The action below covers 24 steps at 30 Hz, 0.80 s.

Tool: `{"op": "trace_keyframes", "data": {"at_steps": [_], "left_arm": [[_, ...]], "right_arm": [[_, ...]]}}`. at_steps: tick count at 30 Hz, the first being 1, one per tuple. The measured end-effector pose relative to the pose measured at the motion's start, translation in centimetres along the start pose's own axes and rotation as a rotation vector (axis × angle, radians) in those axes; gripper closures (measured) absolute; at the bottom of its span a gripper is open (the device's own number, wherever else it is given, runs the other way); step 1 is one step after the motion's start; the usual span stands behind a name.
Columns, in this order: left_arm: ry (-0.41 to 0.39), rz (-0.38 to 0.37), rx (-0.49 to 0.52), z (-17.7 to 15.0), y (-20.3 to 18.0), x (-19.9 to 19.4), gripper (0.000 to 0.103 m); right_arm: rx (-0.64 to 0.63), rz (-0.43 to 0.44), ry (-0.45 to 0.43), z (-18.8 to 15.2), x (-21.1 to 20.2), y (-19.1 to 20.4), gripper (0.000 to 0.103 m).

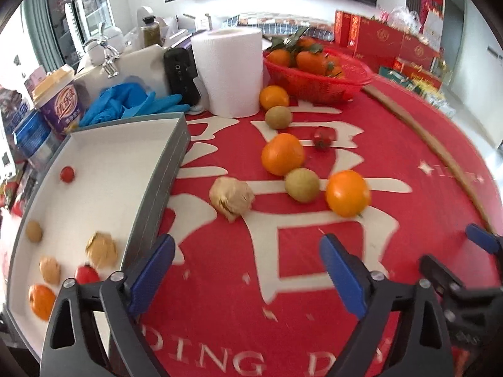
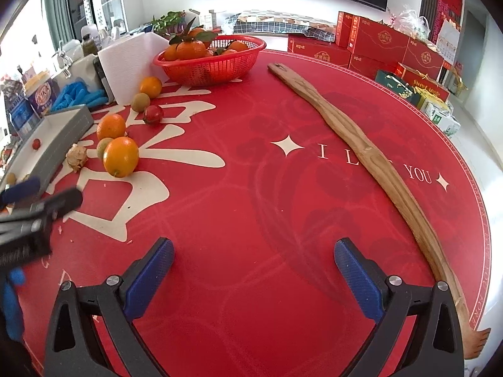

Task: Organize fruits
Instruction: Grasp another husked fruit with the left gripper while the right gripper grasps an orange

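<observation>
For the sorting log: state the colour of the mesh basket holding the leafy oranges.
Red, the basket shows best in the right wrist view.

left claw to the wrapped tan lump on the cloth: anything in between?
Nothing: left wrist view shows only bare red tablecloth between the left claw and the wrapped lump.

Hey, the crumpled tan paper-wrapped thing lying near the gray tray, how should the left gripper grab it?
Close the left gripper across the wrapped lump's wide middle, coming down from above. Its pointed end tapers, and the gray tray wall crowds one side.
</observation>
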State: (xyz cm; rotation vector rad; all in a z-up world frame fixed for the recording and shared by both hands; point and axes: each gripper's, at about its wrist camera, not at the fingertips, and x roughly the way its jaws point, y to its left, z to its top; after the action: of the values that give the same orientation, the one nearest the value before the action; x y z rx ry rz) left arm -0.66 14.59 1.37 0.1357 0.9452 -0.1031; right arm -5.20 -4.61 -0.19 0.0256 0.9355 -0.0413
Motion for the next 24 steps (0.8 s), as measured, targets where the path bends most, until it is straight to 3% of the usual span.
{"op": "trace_keyframes", "data": {"at_steps": [9,10,14,16,24], "left_arm": [[0.008,-0.021,-0.052,1.9,0.5,2.7,0.017],[0.004,-0.027,-0.061,1.9,0.5,2.7,0.022],[-0.010,-0.059,-0.030,1.6,-0.2,2.0,0.068],[-0.014,-0.051,-0.005,1.1,-0.6,1.6,0.078],[-0.038,-0.051,-0.001,-2.5,-0.3,-0.9,0.077]], "right_arm": [[0.005,0.003,0.000,0.0,0.0,-0.1,0.000],[0.004,0.002,0.000,0.0,0.0,-0.1,0.000],[0.004,0.002,0.000,0.0,0.0,-0.1,0.000],[0.004,0.001,0.000,0.0,0.0,-0.1,0.000],[0.004,0.000,0.000,0.0,0.0,-0.1,0.000]]}}
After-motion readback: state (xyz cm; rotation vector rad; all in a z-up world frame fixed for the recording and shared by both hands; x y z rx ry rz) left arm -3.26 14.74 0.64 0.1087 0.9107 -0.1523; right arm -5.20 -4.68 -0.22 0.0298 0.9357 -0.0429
